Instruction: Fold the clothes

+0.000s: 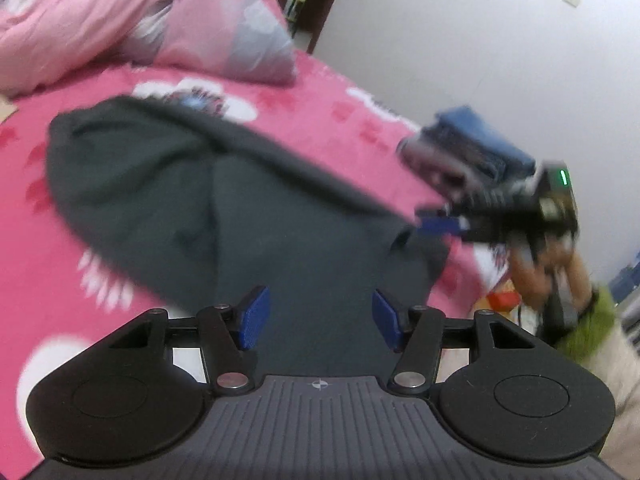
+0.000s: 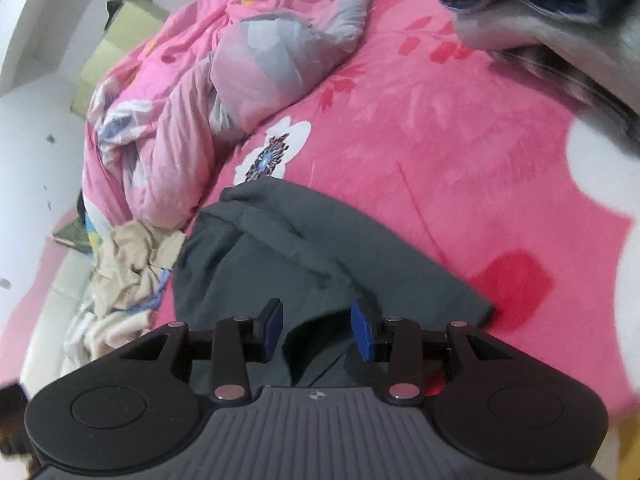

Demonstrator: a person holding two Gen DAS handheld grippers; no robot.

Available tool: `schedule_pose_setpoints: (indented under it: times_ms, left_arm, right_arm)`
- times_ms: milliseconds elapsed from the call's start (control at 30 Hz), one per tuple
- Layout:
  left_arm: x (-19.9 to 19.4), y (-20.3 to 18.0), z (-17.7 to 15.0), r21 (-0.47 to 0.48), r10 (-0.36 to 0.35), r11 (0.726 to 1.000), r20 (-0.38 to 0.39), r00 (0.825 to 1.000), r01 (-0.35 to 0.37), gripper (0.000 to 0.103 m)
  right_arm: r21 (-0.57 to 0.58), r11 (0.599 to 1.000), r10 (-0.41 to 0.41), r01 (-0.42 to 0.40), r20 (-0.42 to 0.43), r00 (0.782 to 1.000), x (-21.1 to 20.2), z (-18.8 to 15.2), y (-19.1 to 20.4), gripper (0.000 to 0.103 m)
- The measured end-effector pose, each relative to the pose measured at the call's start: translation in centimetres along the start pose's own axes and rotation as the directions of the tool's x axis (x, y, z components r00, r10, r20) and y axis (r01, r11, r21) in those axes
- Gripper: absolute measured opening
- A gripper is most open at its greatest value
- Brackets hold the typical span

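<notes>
A: Left gripper (image 1: 320,316)?
B: Tilted down above the dark grey soft cotton garment (image 1: 168,184), blue pads spread, clamping nothing.
A: Right gripper (image 2: 317,330)?
B: Angled down, partly parted, fabric fold between; grip unclear.
A: Garment?
B: Rumpled on the pink fleecy floral bedspread (image 2: 440,152).

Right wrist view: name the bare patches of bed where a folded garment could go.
Free: the pink blanket between the dark grey garment and the stack of folded clothes at upper right. Crowded: the left side, where the bunched pink duvet and a crumpled beige cloth lie against the garment.
</notes>
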State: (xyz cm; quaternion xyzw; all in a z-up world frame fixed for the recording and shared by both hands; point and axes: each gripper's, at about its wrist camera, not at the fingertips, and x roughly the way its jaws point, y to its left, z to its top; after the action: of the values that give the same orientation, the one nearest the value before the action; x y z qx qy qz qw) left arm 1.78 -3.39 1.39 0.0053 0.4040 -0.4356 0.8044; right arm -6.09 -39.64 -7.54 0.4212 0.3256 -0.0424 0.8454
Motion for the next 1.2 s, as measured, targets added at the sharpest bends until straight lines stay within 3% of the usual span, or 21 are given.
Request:
schedule_pose_setpoints:
  times_ms: [133, 300, 367, 500, 667, 800, 933, 967, 1000, 1067, 1200]
  left_arm:
    - [-0.6, 1.6, -3.3, -0.135, -0.002, 0.991, 0.001, 1.000, 0.002, 0.057]
    - [-0.5, 3.1, -5.9, -0.258, -0.009, 0.966, 0.023, 1.000, 0.014, 0.057]
    - [-0.1, 3.7, -6.4, -0.311, -0.012, 0.950, 0.031, 0.999, 0.021, 0.057]
    - [1.3, 4.9, -6.6, -0.447, -0.058, 0.892, 0.047, 0.997, 0.073, 0.056]
    - [1.4, 5.8, -6.6, -0.535, -0.104, 0.834, 0.093, 0.990, 0.138, 0.044]
    - [1.7, 5.8, -6.8, -0.550, -0.126, 0.820, 0.091, 0.988, 0.155, 0.034]
    - [2.2, 5.7, -7.0, -0.567, -0.125, 0.811, 0.073, 0.989, 0.144, 0.009]
    - [2.1, 5.7, -7.0, -0.567, -0.122, 0.811, 0.074, 0.990, 0.142, 0.006]
    - [1.9, 5.5, -6.9, -0.566, -0.116, 0.812, 0.081, 0.990, 0.141, 0.004]
    - [1.3, 5.3, -6.6, -0.566, -0.117, 0.810, 0.102, 0.988, 0.154, 0.001]
    - [0.5, 5.2, -5.9, -0.603, -0.192, 0.762, 0.137, 0.972, 0.235, 0.001]
  right_arm:
    - [-0.033, 0.997, -0.073, 0.071, -0.058, 0.996, 2.5, 1.5, -0.2, 0.041]
    - [-0.020, 0.998, -0.068, 0.066, -0.168, 0.983, 4.4, 1.9, -0.6, 0.041]
    - [-0.034, 0.996, -0.082, 0.078, -0.162, 0.983, 4.4, 2.0, -0.4, 0.041]
    - [-0.012, 0.996, -0.086, 0.085, -0.151, 0.985, 4.6, 2.6, -0.8, 0.041]
    - [0.032, 0.998, -0.056, 0.063, -0.180, 0.982, 5.3, 3.3, -1.4, 0.041]
    - [0.022, 0.998, -0.048, 0.053, -0.195, 0.980, 5.7, 4.0, -1.5, 0.040]
    - [-0.031, 0.998, -0.059, 0.054, -0.219, 0.974, 6.3, 3.7, -0.8, 0.028]
    - [-0.054, 0.997, -0.063, 0.052, -0.219, 0.974, 6.2, 3.5, -0.4, 0.012]
    - [-0.080, 0.995, -0.071, 0.055, -0.215, 0.974, 6.0, 3.3, -0.1, 0.004]
    - [-0.123, 0.990, -0.090, 0.068, -0.180, 0.979, 5.3, 3.3, 0.8, 0.002]
    - [-0.151, 0.987, -0.063, 0.047, -0.103, 0.993, 2.5, 4.7, 2.0, 0.002]
